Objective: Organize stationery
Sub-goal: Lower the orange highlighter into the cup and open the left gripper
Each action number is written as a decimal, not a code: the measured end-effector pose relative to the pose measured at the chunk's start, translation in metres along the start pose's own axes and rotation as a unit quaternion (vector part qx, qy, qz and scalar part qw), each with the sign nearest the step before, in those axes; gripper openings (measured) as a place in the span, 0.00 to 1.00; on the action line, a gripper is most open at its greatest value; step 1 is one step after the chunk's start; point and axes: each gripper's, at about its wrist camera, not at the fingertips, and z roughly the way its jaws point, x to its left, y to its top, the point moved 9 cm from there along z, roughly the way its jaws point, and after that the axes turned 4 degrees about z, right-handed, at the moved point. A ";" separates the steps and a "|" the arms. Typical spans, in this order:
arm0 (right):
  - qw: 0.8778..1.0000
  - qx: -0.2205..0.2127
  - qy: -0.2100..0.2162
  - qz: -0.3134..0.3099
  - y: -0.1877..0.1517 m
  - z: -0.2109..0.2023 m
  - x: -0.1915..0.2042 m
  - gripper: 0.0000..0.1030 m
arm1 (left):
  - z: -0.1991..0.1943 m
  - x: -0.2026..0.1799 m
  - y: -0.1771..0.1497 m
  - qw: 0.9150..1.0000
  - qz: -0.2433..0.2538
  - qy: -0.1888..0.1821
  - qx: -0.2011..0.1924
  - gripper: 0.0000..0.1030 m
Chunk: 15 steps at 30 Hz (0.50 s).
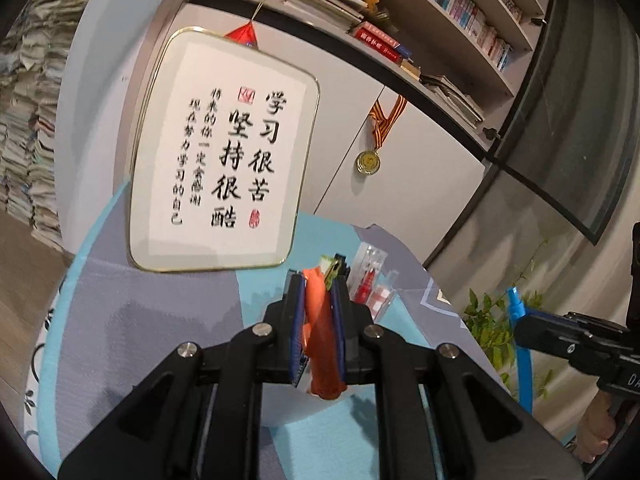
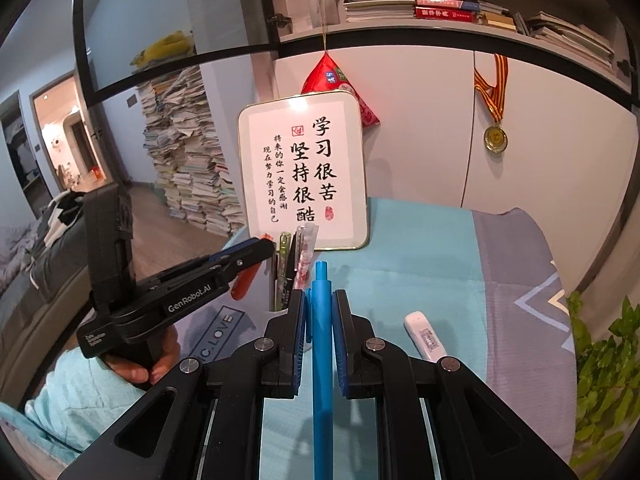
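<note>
My left gripper is shut on an orange pen, which stands between the blue pads. Just past its tip are a green-capped pen and clear-cased red pens. In the right wrist view the left gripper holds the orange pen close beside a white pen holder with several pens standing in it. My right gripper is shut on a blue pen that points away along the fingers. In the left wrist view the right gripper with the blue pen is at the far right.
A framed calligraphy sign leans on white cabinets at the back of the blue-grey tablecloth. A white correction-tape-like item lies right of my right gripper. A leafy plant borders the table's right edge. A medal hangs on the cabinet.
</note>
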 end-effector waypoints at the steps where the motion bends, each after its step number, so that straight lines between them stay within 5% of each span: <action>1: 1.000 -0.001 0.001 0.001 0.000 0.000 0.001 0.13 | 0.000 0.000 -0.002 1.000 0.000 0.002 0.000 0.12; 15: 0.999 -0.028 0.034 -0.008 0.028 0.020 0.038 0.13 | -0.034 -0.007 -0.001 0.999 0.027 0.025 -0.023 0.24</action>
